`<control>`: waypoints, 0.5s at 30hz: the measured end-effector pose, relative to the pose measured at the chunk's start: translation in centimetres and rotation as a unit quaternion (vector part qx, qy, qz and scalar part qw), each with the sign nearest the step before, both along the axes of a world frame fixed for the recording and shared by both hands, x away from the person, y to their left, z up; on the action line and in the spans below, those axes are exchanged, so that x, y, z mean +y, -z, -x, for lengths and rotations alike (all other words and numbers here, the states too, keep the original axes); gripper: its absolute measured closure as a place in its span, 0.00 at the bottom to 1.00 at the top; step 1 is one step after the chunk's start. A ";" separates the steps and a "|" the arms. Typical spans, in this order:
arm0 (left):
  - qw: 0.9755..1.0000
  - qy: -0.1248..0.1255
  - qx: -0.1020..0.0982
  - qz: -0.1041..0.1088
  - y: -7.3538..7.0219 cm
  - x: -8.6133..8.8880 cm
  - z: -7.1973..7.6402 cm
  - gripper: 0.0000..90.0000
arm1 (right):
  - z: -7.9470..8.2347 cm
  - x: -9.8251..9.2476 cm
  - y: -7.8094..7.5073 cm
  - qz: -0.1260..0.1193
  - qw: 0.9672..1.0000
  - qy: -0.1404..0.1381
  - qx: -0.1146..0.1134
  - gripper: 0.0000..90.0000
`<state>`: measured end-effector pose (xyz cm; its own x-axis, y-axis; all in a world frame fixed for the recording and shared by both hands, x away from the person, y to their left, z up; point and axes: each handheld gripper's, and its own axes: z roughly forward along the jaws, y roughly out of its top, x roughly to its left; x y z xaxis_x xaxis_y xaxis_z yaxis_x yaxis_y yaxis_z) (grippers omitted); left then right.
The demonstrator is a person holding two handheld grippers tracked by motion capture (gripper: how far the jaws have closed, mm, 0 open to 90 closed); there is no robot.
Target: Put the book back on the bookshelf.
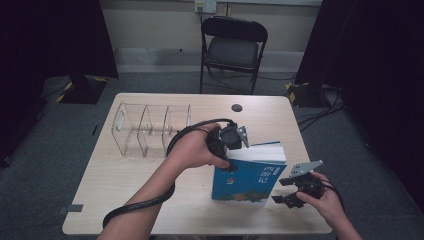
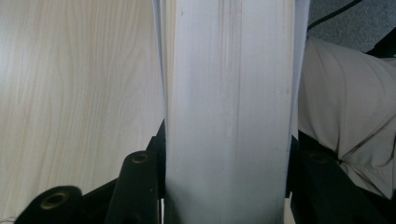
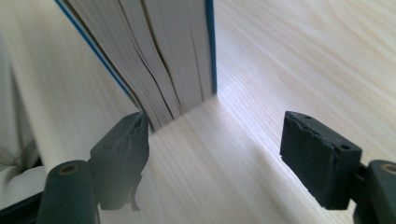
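Book (image 1: 250, 175), thick, blue-covered, upright on pale woodgrain table (image 1: 125, 175).

Glossy-covered paper book (image 1: 247, 181) on a matt wood-grain table (image 1: 125, 185).

The blue cover of the book (image 1: 248, 181) carries large white characters in the high view, but they are too small and blurred to read. Nothing else in the pictures bears any legible text, label, brand, number or sign.
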<state>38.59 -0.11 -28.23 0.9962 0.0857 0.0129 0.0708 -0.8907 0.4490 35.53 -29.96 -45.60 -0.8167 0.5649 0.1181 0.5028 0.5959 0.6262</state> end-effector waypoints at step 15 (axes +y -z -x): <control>1.000 -0.019 0.006 -0.021 -0.2 -0.4 0.3 0.66 | 0.4 -0.2 3.3 0.014 0.997 0.049 -0.049 0.21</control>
<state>38.28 -0.46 -28.05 0.9924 0.1229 0.0044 0.1102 -0.9050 0.4108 35.18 -30.16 -48.89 -0.7641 0.6447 0.0233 0.4962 0.5642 0.6599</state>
